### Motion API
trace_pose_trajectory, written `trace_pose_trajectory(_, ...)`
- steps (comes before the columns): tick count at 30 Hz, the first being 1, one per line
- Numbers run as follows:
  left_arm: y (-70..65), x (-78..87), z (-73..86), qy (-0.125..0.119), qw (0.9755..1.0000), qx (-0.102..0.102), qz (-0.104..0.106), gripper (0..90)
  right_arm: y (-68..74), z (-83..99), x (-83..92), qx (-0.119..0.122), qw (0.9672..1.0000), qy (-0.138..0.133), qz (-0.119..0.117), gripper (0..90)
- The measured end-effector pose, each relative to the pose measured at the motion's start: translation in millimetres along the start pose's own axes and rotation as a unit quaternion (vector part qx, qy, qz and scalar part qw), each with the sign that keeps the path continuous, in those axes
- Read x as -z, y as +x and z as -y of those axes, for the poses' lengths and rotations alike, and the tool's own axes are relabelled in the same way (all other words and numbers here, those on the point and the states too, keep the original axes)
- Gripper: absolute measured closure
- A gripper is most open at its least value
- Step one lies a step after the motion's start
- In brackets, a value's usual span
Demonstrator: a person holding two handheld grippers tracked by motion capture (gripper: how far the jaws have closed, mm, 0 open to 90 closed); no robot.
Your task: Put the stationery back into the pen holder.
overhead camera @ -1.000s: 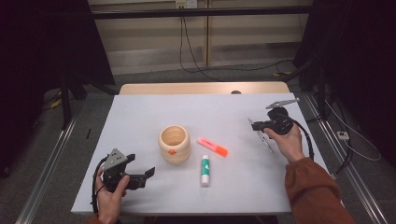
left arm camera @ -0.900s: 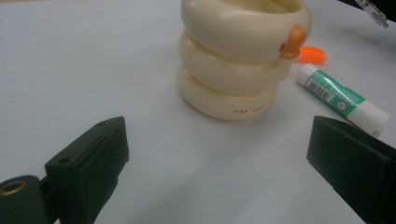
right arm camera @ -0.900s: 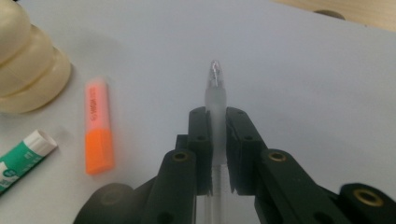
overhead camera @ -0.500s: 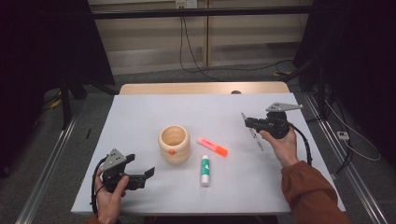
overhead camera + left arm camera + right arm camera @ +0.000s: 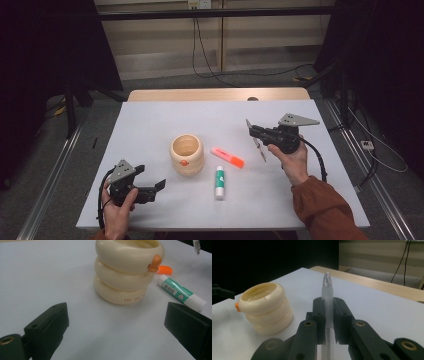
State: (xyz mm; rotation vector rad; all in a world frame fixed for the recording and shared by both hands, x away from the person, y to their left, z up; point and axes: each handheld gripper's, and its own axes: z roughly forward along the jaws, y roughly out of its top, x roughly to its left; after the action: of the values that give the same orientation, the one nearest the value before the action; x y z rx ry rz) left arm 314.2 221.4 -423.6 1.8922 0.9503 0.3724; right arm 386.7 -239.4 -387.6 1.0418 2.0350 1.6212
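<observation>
Pen carry toward cup, right side.
Right gripper (image 5: 254, 131) pinches a clear frosted plastic pen (image 5: 327, 302) upright between its jaws, at about 3 o'clock of the cream ringed duck-face cup (image 5: 186, 154). Left gripper (image 5: 159, 185) rests spread at 7 o'clock, holding nothing. Orange highlighter (image 5: 227, 157) and green-white glue stick (image 5: 219, 181) lie on the white table (image 5: 150, 125). Next, likely: carry over the cup mouth, tip down, release.
</observation>
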Motion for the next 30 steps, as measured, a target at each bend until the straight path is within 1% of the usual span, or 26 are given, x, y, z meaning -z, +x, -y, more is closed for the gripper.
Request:
trace_pose_trajectory(4, 0.2, 0.0, -0.2, 0.002, 1.0, -0.002, 0.0, 5.5, 6.9, -3.3, -3.4, 0.001, 0.9998, -0.012, -0.016, 81.1)
trace_pose_trajectory(11, 0.0, -0.8, -0.1, 0.002, 1.0, -0.001, -0.001, 5.5, 16.7, -9.0, -12.5, 0.003, 0.9991, -0.03, -0.028, 81.1)
trace_pose_trajectory(17, -0.3, -0.7, -0.1, 0.002, 1.0, 0.0, -0.002, 5.5, 33.4, -18.3, -30.5, 0.013, 0.9976, -0.039, -0.055, 81.1)
trace_pose_trajectory(20, 0.0, -0.3, 0.0, 0.002, 1.0, 0.0, -0.001, 5.5, 41.2, -24.3, -40.3, 0.017, 0.9966, -0.048, -0.065, 81.1)
trace_pose_trajectory(23, 0.4, -0.4, 0.3, 0.0, 1.0, 0.001, 0.0, 5.5, 47.9, -29.1, -49.1, 0.016, 0.9955, -0.054, -0.076, 81.1)
trace_pose_trajectory(26, 0.5, -0.3, 0.3, 0.0, 1.0, 0.001, 0.0, 5.5, 52.6, -31.5, -57.6, 0.017, 0.9949, -0.057, -0.081, 81.1)
trace_pose_trajectory(30, 0.5, -0.4, 0.2, 0.001, 1.0, 0.0, 0.0, 5.5, 54.5, -31.6, -67.4, 0.012, 0.9947, -0.057, -0.085, 81.1)
